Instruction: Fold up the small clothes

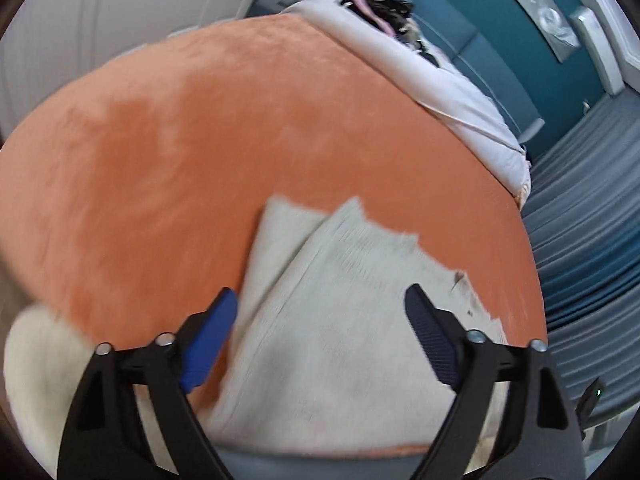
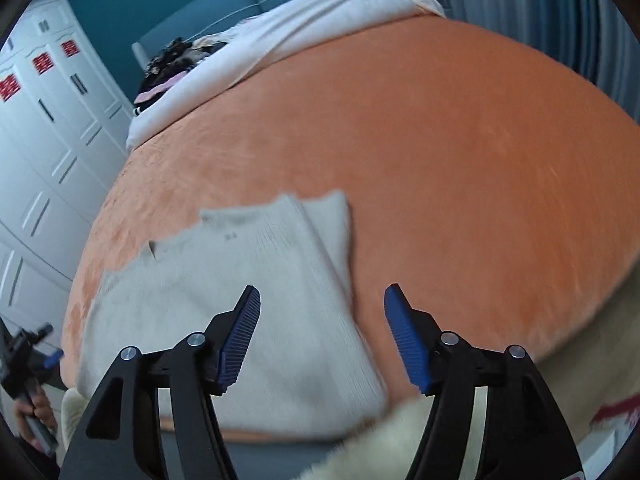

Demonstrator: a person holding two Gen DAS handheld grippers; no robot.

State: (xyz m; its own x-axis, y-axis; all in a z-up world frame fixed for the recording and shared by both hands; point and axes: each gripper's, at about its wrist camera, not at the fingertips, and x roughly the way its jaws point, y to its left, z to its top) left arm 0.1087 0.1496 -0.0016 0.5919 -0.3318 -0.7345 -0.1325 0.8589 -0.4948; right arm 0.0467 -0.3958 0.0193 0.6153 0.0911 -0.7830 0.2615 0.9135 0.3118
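Observation:
A cream knitted garment (image 1: 340, 320) lies folded flat on the orange bedspread (image 1: 200, 140), near the bed's front edge. My left gripper (image 1: 322, 304) hovers above it, open, with nothing between its blue fingers (image 1: 208, 344). In the right wrist view the same garment (image 2: 240, 300) shows with a sleeve folded across its top. My right gripper (image 2: 322, 304) hangs above the garment's right edge, open and empty. The left gripper (image 2: 28, 356) and the hand holding it appear at the far left of that view.
A white duvet (image 1: 440, 80) is bunched at the head of the bed with dark clothes (image 1: 380, 4) on it. A fluffy cream textile (image 2: 384, 440) lies at the bed's near edge. White wardrobe doors (image 2: 48, 128) and grey curtains (image 1: 592, 208) flank the bed.

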